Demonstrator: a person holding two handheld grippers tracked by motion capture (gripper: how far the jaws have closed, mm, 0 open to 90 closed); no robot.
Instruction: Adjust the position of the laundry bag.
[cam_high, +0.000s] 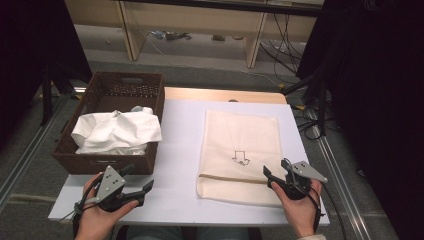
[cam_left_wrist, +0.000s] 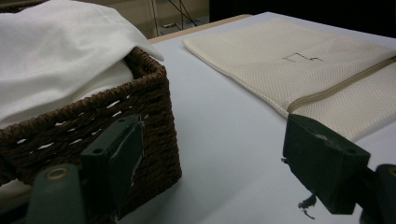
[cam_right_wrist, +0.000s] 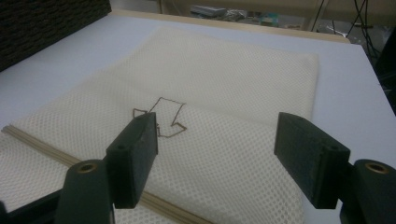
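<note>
The mesh laundry bag (cam_high: 242, 155) lay flat just ahead of the right gripper (cam_high: 278, 176), long axis running away from it, zipper (cam_right_wrist: 46, 151) end nearest. That gripper's jaws stood apart, empty. The left gripper (cam_high: 140, 181), likewise apart, sat beside the wicker basket (cam_high: 106, 163) of white cloth (cam_high: 116, 132). White table (cam_high: 180, 150); grey floor (cam_high: 210, 70) beyond.

Desk (cam_high: 182, 145): white top, wooden edge along the far side. Floor beyond it: grey, with light wooden furniture legs (cam_high: 127, 37), loose black cables (cam_high: 280, 40) and small clutter (cam_high: 172, 35). Metal rail (cam_high: 25, 150) runs along the left. Dark drapes (cam_high: 380, 75) at the right.
</note>
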